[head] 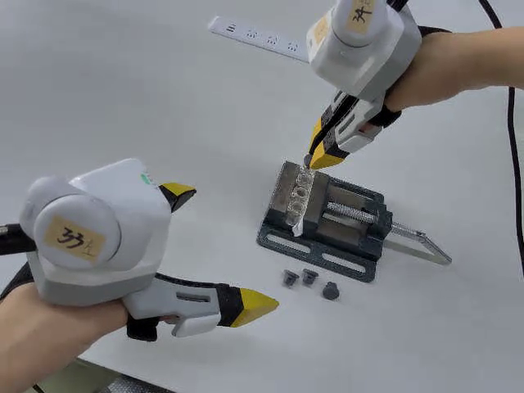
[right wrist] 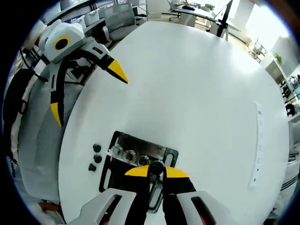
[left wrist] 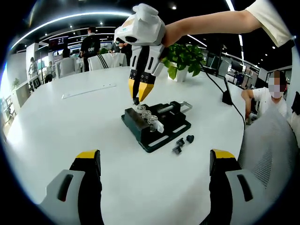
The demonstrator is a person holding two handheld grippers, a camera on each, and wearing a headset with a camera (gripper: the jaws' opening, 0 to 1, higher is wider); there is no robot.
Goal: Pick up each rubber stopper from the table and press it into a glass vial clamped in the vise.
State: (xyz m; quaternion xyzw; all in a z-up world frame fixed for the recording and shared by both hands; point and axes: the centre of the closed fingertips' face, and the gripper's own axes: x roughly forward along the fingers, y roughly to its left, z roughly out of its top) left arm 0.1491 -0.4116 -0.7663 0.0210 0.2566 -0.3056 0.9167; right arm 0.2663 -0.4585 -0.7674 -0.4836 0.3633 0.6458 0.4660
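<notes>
The right gripper [head: 314, 158] has its yellow-tipped jaws pinched on a small dark rubber stopper [right wrist: 156, 167]. It points steeply down at the far end of a row of clear glass vials [head: 299, 198]. Which way the stopper's taper faces cannot be told. The vials stand upright, mouths up, clamped in a black metal vise [head: 360, 233]. The row's long axis runs along the vise jaws, crosswise to the threaded screw, whose thin bar handle sticks out toward the table's right edge. Three loose dark stoppers [head: 309, 280], short and round, lie in a line just beside the vise's near flange, apart from one another. The left gripper [head: 219, 246] hovers by the near edge of the white round table [head: 164, 98]. Its jaws are spread wide and hold nothing, and it is well apart from the vise. Smooth, bare tabletop lies open on every side of the vise. A white power strip [head: 254, 34], long and flat, lies toward the far edge.
</notes>
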